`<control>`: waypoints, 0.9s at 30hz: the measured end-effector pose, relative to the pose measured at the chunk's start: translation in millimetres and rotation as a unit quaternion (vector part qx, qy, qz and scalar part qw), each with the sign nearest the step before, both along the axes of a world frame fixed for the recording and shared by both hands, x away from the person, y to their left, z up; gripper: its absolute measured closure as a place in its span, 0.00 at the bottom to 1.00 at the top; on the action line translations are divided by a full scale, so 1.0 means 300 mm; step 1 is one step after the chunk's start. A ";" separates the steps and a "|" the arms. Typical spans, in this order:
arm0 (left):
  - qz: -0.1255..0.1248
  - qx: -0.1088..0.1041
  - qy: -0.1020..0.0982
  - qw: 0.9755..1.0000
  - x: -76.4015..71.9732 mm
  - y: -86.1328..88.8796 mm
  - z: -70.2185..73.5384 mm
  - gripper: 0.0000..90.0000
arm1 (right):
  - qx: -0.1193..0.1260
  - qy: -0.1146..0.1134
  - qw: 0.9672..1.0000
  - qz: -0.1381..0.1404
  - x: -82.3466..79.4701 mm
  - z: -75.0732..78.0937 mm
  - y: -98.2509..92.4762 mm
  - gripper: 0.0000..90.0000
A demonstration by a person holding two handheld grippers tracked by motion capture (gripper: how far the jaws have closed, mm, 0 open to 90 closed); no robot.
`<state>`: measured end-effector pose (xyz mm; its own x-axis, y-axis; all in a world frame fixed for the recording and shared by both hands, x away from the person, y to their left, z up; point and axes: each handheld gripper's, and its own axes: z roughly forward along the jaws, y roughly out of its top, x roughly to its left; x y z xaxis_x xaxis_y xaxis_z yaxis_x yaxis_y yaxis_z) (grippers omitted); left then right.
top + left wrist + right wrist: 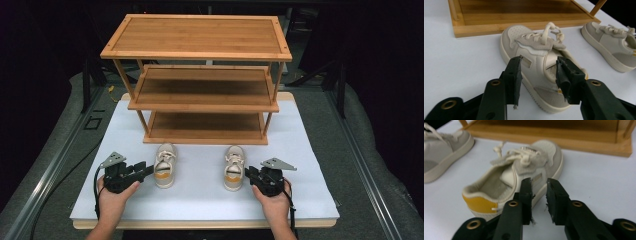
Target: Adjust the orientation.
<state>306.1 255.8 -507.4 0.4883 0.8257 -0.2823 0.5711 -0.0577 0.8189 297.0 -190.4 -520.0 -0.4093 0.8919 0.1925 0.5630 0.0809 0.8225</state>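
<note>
On the white bench point(300, 195) before the wooden rack point(200, 80), two cream shoes, left gripper point(539, 75) fingers apart astride left shoe point(164, 165), right gripper point(539, 195) fingers apart beside right shoe point(233, 167).

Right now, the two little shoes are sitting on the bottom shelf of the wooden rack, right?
Not quite. In the high view the two shoes sit on the white table, just in front of the wooden rack; its bottom shelf holds nothing.
</note>
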 end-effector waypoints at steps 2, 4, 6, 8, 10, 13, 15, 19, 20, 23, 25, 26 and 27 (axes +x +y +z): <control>0.002 -0.001 0.002 1.000 0.009 -0.009 0.002 0.59 | 0.008 -0.008 1.000 -0.006 -0.008 0.011 0.001 0.77; 0.001 0.002 0.004 1.000 0.021 -0.019 0.002 0.57 | 0.019 -0.017 1.000 -0.004 -0.015 0.020 0.008 0.73; 0.002 0.007 0.008 1.000 0.033 -0.028 0.000 0.55 | 0.023 -0.019 1.000 0.002 -0.021 0.026 0.021 0.69; 0.005 0.005 0.013 1.000 0.046 -0.039 -0.006 0.54 | 0.028 -0.021 0.999 0.003 -0.021 0.025 0.035 0.65; 0.004 0.007 0.022 1.000 0.059 -0.050 -0.014 0.53 | 0.033 -0.018 0.999 0.004 -0.016 0.021 0.051 0.63; 0.004 0.015 0.028 0.999 0.070 -0.066 -0.027 0.52 | 0.028 -0.010 1.000 -0.003 0.000 0.010 0.072 0.60; 0.009 0.016 0.032 0.999 0.077 -0.069 -0.035 0.52 | 0.020 -0.009 1.000 -0.010 0.009 0.006 0.079 0.59; 0.014 0.015 0.038 0.999 0.086 -0.078 -0.049 0.52 | 0.008 0.000 1.000 -0.024 0.025 -0.005 0.083 0.58; 0.015 0.017 0.038 0.999 0.088 -0.083 -0.052 0.52 | 0.006 0.006 1.000 -0.025 0.029 -0.008 0.083 0.58; 0.018 0.022 0.035 0.999 0.091 -0.091 -0.054 0.53 | 0.008 0.015 1.000 -0.025 0.041 -0.020 0.086 0.57; 0.022 0.025 0.033 0.999 0.092 -0.094 -0.054 0.54 | 0.013 0.018 0.999 -0.027 0.046 -0.026 0.089 0.57; 0.025 0.028 0.033 0.999 0.092 -0.093 -0.053 0.56 | 0.013 0.020 0.999 -0.027 0.048 -0.027 0.090 0.56; 0.027 0.029 0.032 0.999 0.092 -0.092 -0.053 0.59 | 0.014 0.018 0.999 -0.029 0.049 -0.029 0.091 0.56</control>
